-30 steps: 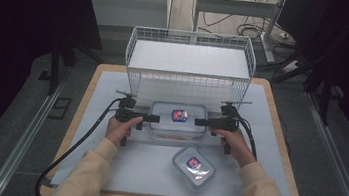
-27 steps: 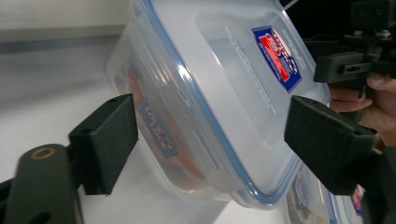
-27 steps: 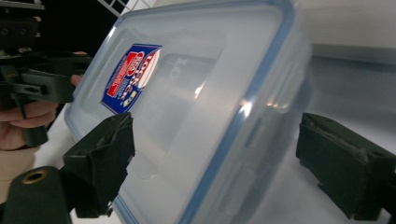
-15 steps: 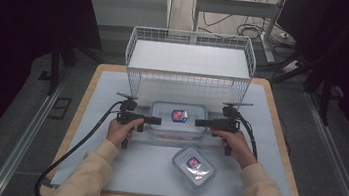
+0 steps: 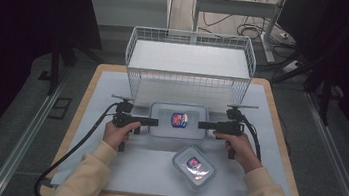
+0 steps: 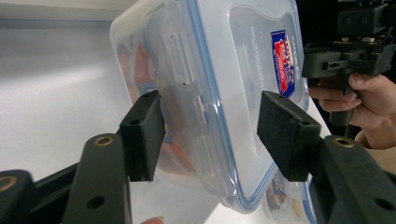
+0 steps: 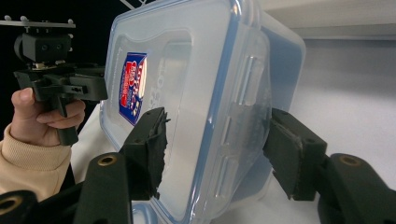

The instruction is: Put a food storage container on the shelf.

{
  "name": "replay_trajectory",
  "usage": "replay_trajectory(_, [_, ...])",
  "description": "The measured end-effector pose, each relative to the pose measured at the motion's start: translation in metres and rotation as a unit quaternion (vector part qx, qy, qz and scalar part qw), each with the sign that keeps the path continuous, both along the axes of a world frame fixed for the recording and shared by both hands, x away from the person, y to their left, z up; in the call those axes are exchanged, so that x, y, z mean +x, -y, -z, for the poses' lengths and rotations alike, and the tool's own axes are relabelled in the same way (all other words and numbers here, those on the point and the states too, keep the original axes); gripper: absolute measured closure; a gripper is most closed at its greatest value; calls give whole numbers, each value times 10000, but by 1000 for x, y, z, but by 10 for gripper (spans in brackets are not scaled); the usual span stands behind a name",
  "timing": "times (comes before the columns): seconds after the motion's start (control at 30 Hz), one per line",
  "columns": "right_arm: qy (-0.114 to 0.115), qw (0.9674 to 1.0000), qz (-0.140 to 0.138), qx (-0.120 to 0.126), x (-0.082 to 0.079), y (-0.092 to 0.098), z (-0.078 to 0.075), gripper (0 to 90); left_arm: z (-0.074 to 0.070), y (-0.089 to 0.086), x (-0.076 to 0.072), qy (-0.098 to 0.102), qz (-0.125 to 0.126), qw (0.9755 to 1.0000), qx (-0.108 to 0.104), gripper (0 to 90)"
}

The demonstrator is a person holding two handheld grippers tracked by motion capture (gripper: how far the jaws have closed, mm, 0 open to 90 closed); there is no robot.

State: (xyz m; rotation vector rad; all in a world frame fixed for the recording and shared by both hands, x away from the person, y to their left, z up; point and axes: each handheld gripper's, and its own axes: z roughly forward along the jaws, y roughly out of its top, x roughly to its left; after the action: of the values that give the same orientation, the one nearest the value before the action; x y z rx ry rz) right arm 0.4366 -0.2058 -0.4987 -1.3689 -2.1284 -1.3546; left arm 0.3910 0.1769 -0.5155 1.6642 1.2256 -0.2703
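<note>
The left gripper [image 6: 212,126] and right gripper [image 7: 215,144] have just been closing their jaws over opposite short ends of the clear clip-lid food container [image 5: 178,121]. Its ends sit between the pads, but I cannot tell whether they press yet.

To do this well, close both sides evenly, bite on the rim rather than the clip flaps, and lift level.

The container lies on the tabletop [image 5: 113,85], just in front of the wire basket [image 5: 193,55]. A smaller container [image 5: 194,166] sits farther from the basket.

The lid's red-and-blue label [image 6: 282,60] is too blurred to read.
</note>
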Motion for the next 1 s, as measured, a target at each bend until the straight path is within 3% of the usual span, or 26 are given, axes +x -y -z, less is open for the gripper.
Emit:
replay_trajectory(0.53, [40,9999,-80,95,-7,6,-2,477,-2,-2,-7,212,104,9997,30,476])
replay_trajectory(1.0, [303,9995,-36,42,-12,5,-5,488,-4,-2,-9,357,44,9993,57,503])
